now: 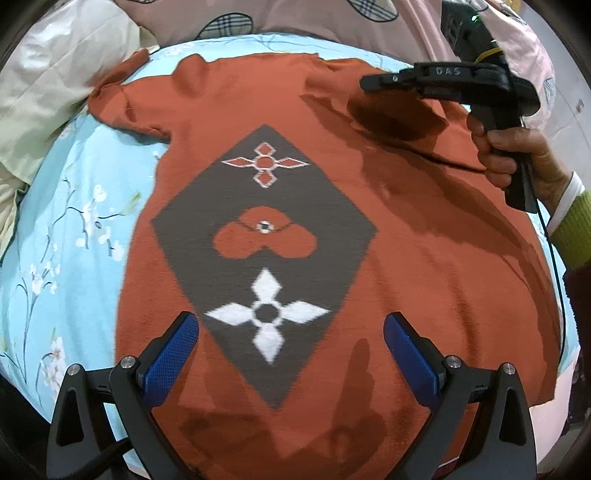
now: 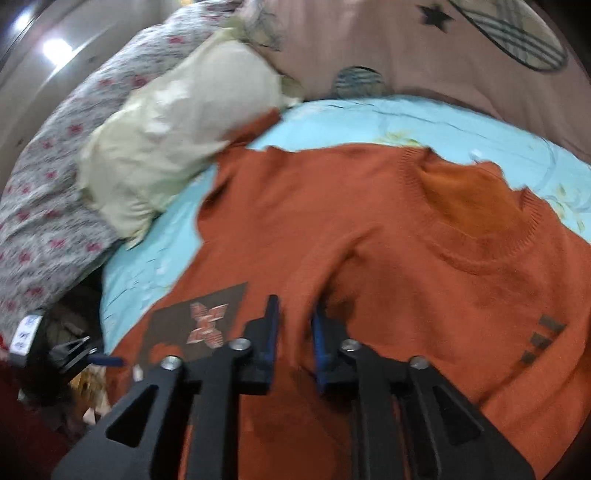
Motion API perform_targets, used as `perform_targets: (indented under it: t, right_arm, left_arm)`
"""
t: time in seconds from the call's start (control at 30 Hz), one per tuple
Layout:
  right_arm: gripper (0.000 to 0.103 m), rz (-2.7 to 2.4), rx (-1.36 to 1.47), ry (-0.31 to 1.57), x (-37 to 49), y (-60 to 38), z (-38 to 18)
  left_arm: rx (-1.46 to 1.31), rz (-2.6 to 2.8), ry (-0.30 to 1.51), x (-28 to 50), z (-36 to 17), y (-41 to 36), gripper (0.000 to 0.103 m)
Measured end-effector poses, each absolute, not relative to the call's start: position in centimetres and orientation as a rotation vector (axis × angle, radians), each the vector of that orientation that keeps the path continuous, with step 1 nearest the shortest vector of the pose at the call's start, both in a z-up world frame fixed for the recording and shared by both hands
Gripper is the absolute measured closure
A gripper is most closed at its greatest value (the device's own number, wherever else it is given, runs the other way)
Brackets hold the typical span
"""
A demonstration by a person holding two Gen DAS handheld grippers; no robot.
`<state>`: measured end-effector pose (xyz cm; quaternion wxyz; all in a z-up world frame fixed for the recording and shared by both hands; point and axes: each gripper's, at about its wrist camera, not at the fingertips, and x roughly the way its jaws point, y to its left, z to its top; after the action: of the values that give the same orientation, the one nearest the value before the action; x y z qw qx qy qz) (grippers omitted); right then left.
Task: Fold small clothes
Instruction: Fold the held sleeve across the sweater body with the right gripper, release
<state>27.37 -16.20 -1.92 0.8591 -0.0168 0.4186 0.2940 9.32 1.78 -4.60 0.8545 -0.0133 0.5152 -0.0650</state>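
Presently our rust sweater lies flat on the bed, hem toward its near edge. Left gripper jaws spread above the hem; right gripper jaws nearly together, pinching a ridge of knit. We should lift evenly, folding sleeve inward.

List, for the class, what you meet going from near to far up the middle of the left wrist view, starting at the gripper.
left gripper → white four-petal motif → orange heart-shaped motif → orange cross motif → sweater's far edge → light blue floral bedsheet → pinkish patterned bedding
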Motion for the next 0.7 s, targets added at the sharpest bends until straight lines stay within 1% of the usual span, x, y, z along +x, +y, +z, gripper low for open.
perform_targets:
  t: [0.07, 0.13, 0.27, 0.4, 0.5, 0.57, 0.7]
  right_arm:
    - [0.07, 0.553, -0.002, 0.847, 27.3, -17.8, -1.8]
    - [0.067, 0.51, 0.044, 0.828, 26.8, -19.4, -1.3]
    - [0.067, 0.421, 0.103, 0.797, 24.2, -22.5, -0.4]
    - [0.067, 0.45, 0.137, 0.808, 22.4, -22.4, 0.1]
    - [0.066, 0.486, 0.116, 0.851, 23.8, -20.2, 0.1]
    - [0.066, 0.504, 0.101, 0.869, 25.8, -18.4, -0.1]
    - [0.066, 0.54, 0.136, 0.903, 30.2, -16.0, -1.4]
  left_arm:
    - [-0.023, -0.133, 1.075, 9.7, -4.5, 2.2, 0.002]
    - [-0.002, -0.133, 1.058, 10.7, -4.3, 2.3, 0.002]
    - [0.046, -0.171, 0.996, 14.6, -3.1, 2.3, 0.002]
    - [0.021, -0.23, 0.956, 19.6, -1.7, 2.1, 0.002]
    - [-0.014, -0.208, 0.952, 22.4, -1.3, 1.8, 0.002]
    - [-0.043, -0.199, 0.934, 22.4, -0.8, 1.8, 0.002]
    - [-0.05, -0.187, 0.952, 20.9, -1.6, 2.0, 0.002]
